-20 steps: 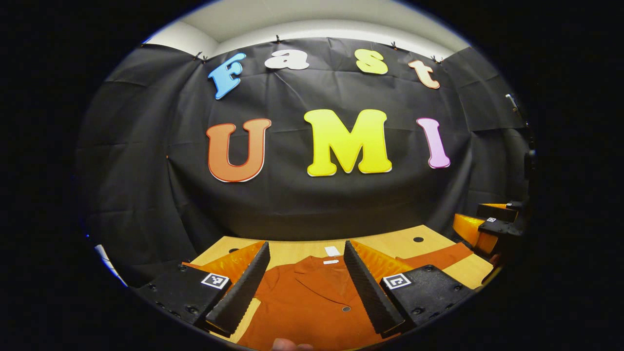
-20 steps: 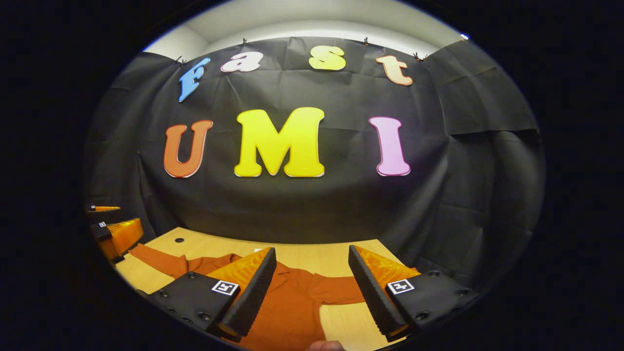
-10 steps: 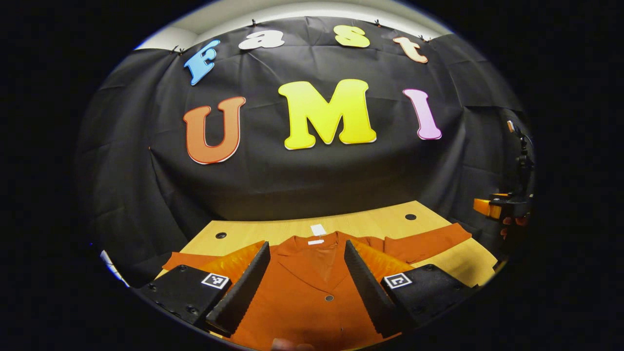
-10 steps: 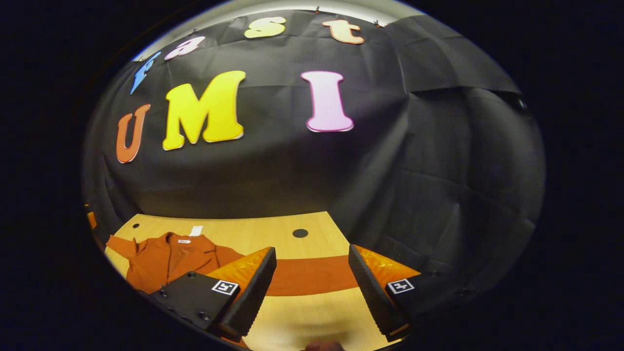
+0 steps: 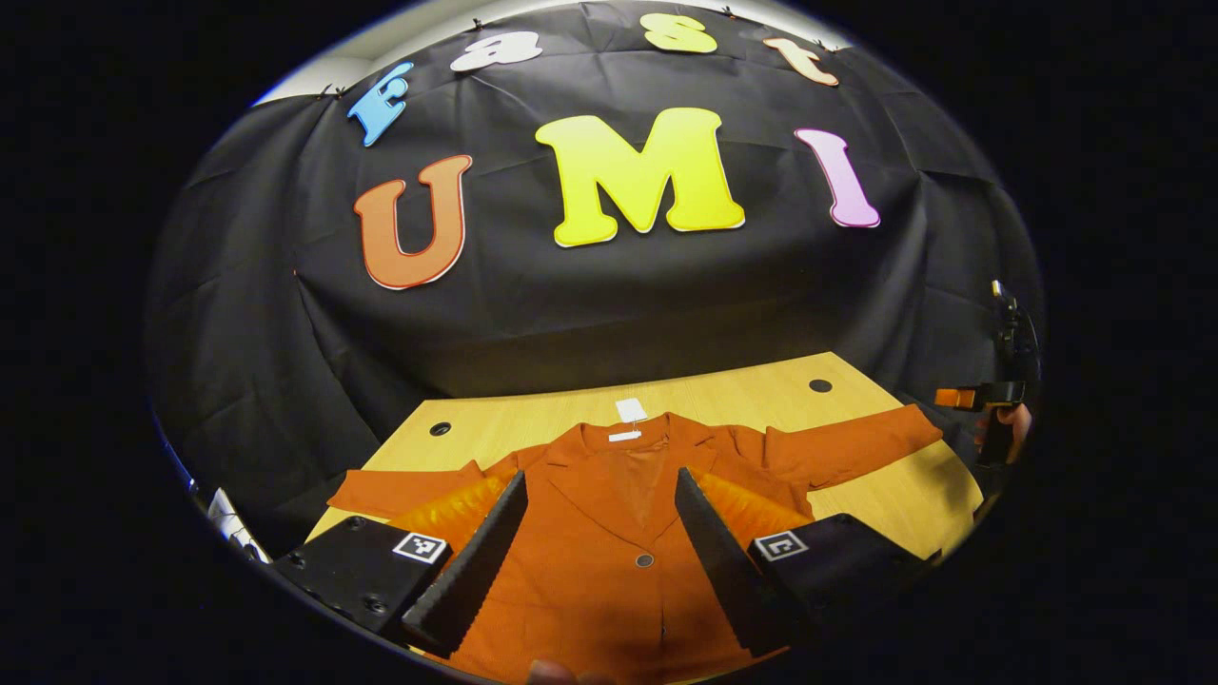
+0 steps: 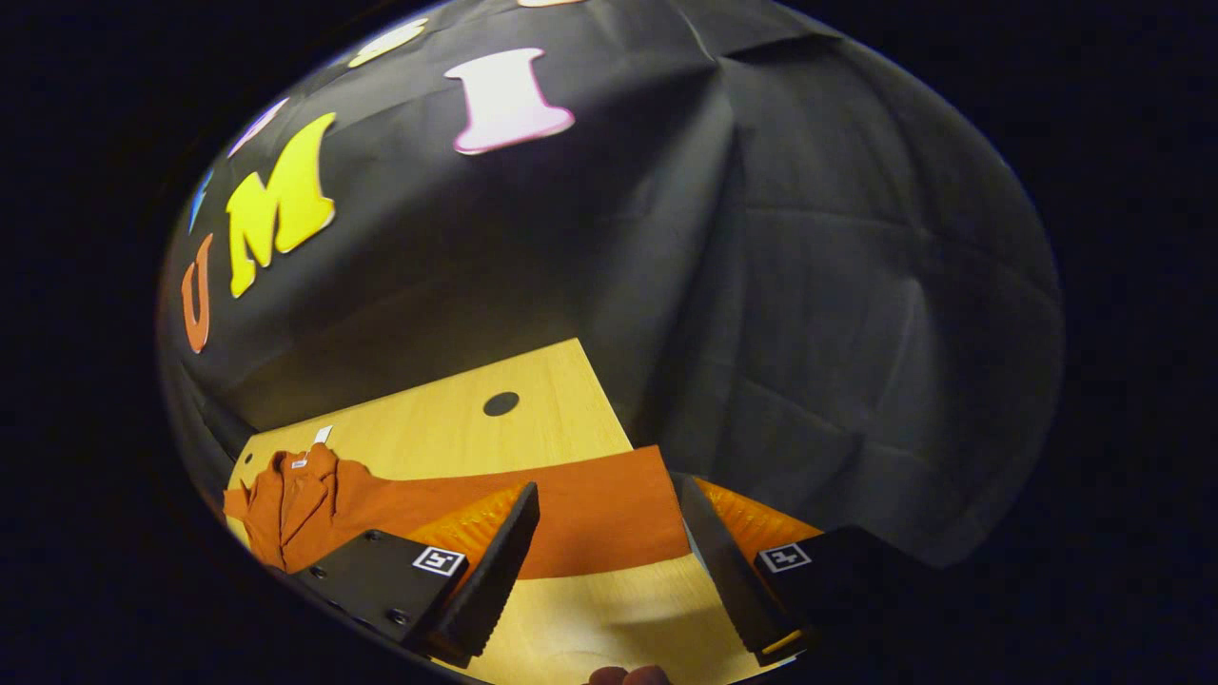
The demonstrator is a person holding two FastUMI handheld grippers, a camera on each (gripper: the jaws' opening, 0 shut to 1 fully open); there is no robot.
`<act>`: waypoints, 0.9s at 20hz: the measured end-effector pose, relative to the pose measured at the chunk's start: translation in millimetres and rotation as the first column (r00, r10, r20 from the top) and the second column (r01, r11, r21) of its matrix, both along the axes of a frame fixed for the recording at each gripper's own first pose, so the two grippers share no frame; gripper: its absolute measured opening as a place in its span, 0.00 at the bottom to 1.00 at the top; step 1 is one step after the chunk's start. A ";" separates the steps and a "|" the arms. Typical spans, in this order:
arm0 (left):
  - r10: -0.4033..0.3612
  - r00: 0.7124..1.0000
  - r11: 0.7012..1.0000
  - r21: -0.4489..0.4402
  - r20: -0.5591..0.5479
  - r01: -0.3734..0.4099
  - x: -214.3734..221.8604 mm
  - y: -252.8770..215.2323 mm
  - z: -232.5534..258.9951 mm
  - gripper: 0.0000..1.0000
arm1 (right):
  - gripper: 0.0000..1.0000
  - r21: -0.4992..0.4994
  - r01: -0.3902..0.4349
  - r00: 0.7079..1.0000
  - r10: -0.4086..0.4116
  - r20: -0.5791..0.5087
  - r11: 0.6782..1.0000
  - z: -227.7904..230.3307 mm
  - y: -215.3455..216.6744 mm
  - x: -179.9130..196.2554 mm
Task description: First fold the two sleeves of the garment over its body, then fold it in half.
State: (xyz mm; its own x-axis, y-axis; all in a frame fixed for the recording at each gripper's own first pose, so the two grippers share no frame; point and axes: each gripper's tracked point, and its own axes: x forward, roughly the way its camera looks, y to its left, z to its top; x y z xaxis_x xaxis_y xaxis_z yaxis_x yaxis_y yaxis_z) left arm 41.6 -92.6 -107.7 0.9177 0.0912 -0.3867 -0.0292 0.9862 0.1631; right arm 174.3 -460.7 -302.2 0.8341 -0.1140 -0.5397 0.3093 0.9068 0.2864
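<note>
On wooden table (image 5: pixel 761 400): one rust-orange garment (image 5: pixel 609 561), flat, front up, collar toward far wall, hem toward near edge; body's long axis runs near-far. Two sleeves spread sideways: right sleeve (image 6: pixel 580 509) reaches table's right edge, left sleeve (image 5: pixel 400 490) lies out to left. Two round holes in tabletop. One button (image 5: pixel 644 560) on front. Two white tags at collar (image 5: pixel 628 411), writing unreadable. Left gripper (image 5: pixel 599 542) over garment's chest, jaws apart, holding nothing. Right gripper (image 6: pixel 609 552) over right sleeve's end, jaws apart.
</note>
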 end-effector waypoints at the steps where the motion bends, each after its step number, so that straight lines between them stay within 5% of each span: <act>1: 0.007 1.000 1.000 0.014 -0.009 -0.007 1.2 2.7 -2.0 1.00 | 0.95 0.050 0.014 1.000 -0.013 -0.022 0.999 -16.6 -5.7 6.8; 4: 0.020 0.999 0.999 0.037 -0.033 -0.018 3.1 3.0 -6.2 1.00 | 0.96 0.202 0.071 0.996 -0.058 -0.072 0.977 -58.4 -20.6 25.7; 10: 0.017 0.998 0.998 0.061 -0.065 -0.013 8.4 0.9 -12.6 1.00 | 0.92 0.353 0.134 0.990 -0.108 -0.091 0.926 -74.7 -27.6 34.9; 17: -0.014 0.997 0.999 0.038 -0.082 0.017 12.0 -8.0 -18.5 1.00 | 0.88 0.373 0.151 0.980 -0.087 -0.181 0.915 -89.5 -9.5 35.9; 18: -0.014 0.996 0.999 0.033 -0.084 0.017 11.6 -7.4 -18.6 1.00 | 0.79 0.357 0.159 0.977 -0.095 -0.190 0.921 -87.8 -11.2 34.5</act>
